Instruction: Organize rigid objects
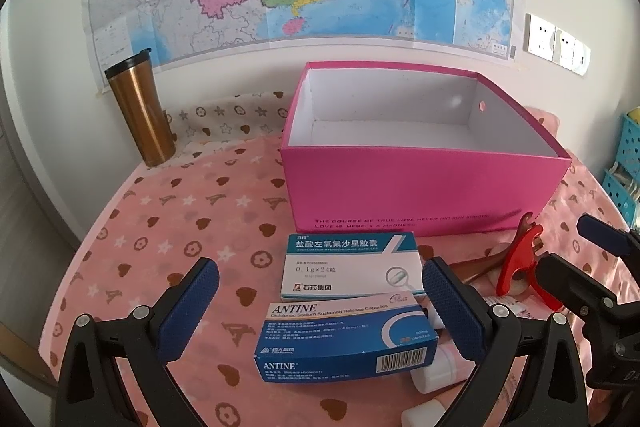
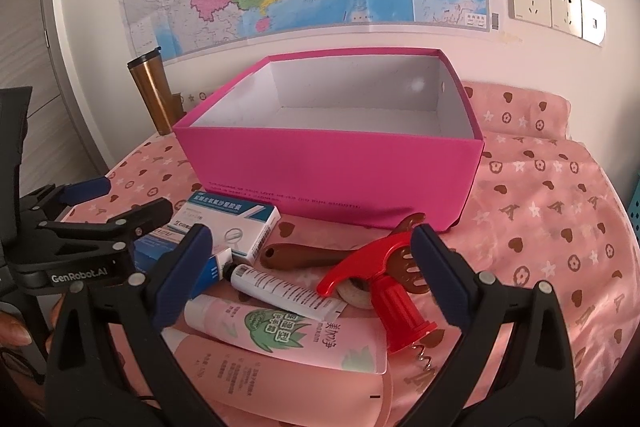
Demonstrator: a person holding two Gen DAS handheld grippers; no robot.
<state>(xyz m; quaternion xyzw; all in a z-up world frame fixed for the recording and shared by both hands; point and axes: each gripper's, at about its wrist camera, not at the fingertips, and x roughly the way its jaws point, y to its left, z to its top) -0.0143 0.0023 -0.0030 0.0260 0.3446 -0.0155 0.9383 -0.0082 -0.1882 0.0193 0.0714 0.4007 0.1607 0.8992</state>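
Left gripper [image 1: 320,303] spread wide, empty, straddling ANTINE box [image 1: 346,337] lying before empty pink box [image 1: 420,187]. Right gripper [image 2: 312,267] likewise wide, empty, over red corkscrew [image 2: 384,279]. Lower squarely, close across narrow sides, lift level.

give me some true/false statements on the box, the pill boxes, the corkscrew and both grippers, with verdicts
1. The pink box has items inside. False: its white interior shows nothing in it.
2. The left gripper is open, with the ANTINE box between its fingers. True.
3. The right gripper is shut on the red corkscrew. False: it is open and grips nothing.
4. The white pill box lies between the ANTINE box and the pink box. True.
5. The gold tumbler lies on its side. False: it stands upright by the wall.
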